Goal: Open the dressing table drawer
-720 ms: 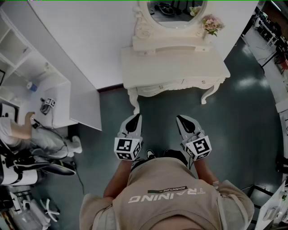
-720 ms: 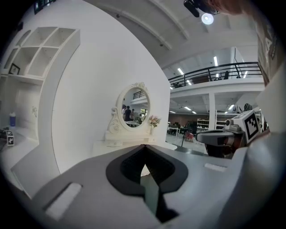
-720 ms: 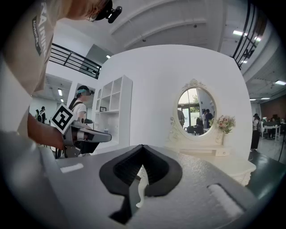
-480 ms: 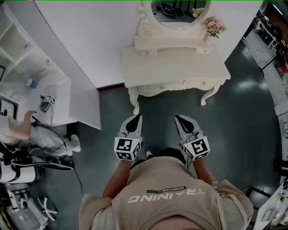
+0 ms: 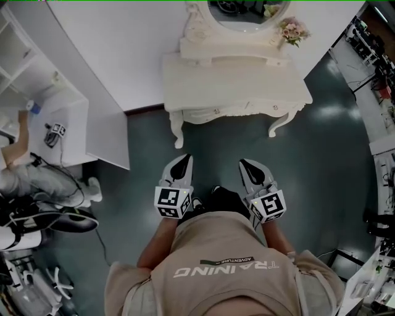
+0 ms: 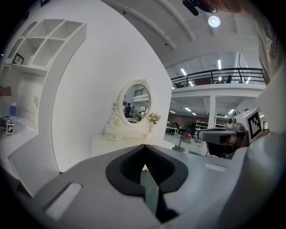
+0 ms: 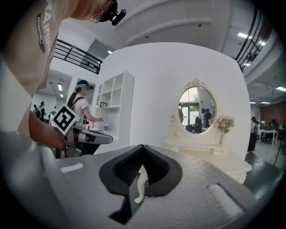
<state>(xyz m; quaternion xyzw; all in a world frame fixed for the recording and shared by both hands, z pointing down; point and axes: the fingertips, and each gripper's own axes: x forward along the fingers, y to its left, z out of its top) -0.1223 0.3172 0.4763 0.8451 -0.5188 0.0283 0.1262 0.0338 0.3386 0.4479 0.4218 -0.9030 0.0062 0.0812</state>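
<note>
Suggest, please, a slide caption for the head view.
Person facing a white dressing table, drawers closed, left tongs and right tongs shut and empty.

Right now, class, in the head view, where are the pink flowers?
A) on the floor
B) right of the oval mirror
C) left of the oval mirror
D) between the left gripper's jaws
B: the pink flowers sit beside the right edge of the oval mirror, at the back of the dressing table.

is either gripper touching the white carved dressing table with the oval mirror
No, in the head view the left gripper and right gripper hang short of the white carved dressing table, with dark floor between.
</note>
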